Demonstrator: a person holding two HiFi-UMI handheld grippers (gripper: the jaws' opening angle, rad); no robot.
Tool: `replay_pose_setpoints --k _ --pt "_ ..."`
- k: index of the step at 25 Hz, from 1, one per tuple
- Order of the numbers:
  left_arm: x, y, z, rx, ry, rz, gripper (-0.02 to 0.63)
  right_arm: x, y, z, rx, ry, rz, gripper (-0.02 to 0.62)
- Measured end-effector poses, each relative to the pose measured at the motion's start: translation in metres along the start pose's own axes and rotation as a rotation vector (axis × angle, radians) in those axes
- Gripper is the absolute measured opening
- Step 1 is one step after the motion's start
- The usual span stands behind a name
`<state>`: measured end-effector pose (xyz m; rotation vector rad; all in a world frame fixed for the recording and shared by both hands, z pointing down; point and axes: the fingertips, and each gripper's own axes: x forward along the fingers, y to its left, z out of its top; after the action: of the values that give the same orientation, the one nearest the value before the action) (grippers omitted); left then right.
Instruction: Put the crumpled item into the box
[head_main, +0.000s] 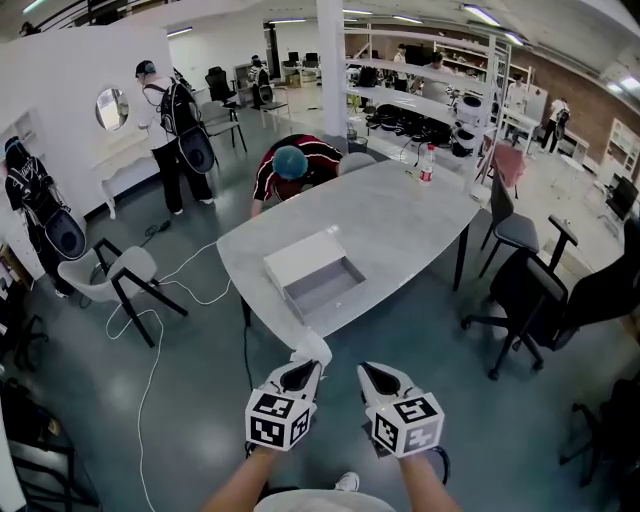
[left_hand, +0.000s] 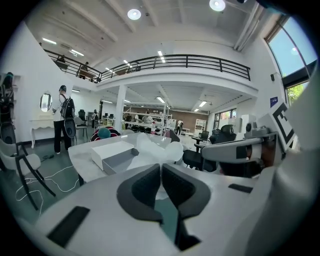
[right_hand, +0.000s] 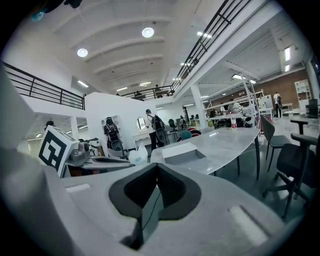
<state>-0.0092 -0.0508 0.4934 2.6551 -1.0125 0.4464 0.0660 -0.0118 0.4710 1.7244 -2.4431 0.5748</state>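
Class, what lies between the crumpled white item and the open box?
Nothing: just bare table between the crumpled item and box, shown in the head view.

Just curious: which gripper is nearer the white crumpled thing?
Left. The left gripper pinches the crumpled item in its jaws; the right gripper is beside it, apart, jaws together, empty.

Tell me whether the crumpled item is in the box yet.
No, the crumpled item sits in the left gripper's jaws, short of the empty box.
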Motion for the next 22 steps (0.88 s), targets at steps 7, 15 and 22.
replay_pose_setpoints --k 7,15,22 --pt "0.019 -0.01 0.006 0.0 0.026 -0.004 0.017 0.002 -0.023 0.013 0.004 -0.008 0.022 0.005" --pt "0.042 0.002 0.005 -0.019 0.048 0.013 0.017 0.017 -0.041 0.013 0.0 0.001 0.034 0.005" --pt "0.073 0.028 0.014 -0.033 0.054 0.012 0.017 0.052 -0.059 0.022 -0.014 0.024 0.04 0.005"
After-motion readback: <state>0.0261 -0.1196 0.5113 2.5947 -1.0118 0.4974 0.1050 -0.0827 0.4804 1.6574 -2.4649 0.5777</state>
